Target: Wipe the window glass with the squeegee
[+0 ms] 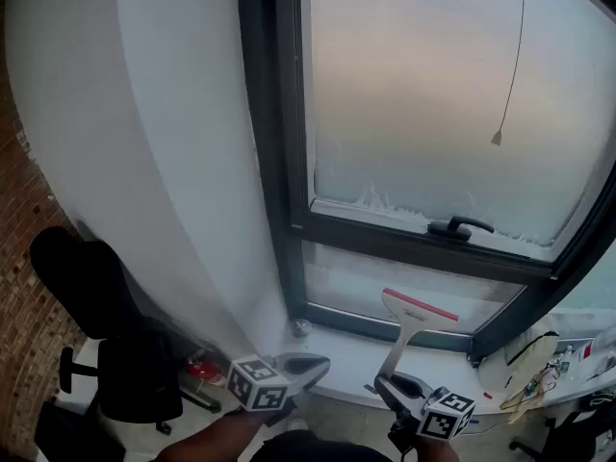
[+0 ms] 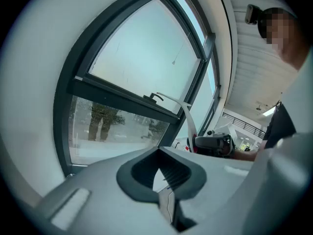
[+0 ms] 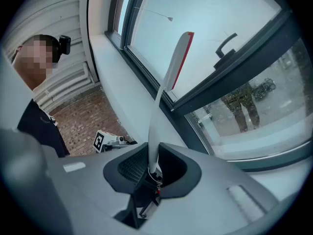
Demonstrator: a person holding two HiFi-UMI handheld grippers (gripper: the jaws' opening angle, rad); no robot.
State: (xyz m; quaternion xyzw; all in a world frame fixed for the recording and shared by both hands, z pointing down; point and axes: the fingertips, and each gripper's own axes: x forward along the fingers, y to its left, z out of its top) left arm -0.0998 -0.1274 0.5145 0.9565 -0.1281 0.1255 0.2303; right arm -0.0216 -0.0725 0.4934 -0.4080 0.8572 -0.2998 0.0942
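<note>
Right gripper clamps the handle of the white plastic squeegee with a red blade edge, which sits upright before the dark-framed window glass. Left gripper has its jaws together, empty.

Office – black swivel chair, brick wall, large window.

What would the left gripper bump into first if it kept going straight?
Most likely the lower glass pane, just under the dark crossbar. Nothing shows between it and the left gripper, though depth is hard to judge. The squeegee is off to one side.
</note>
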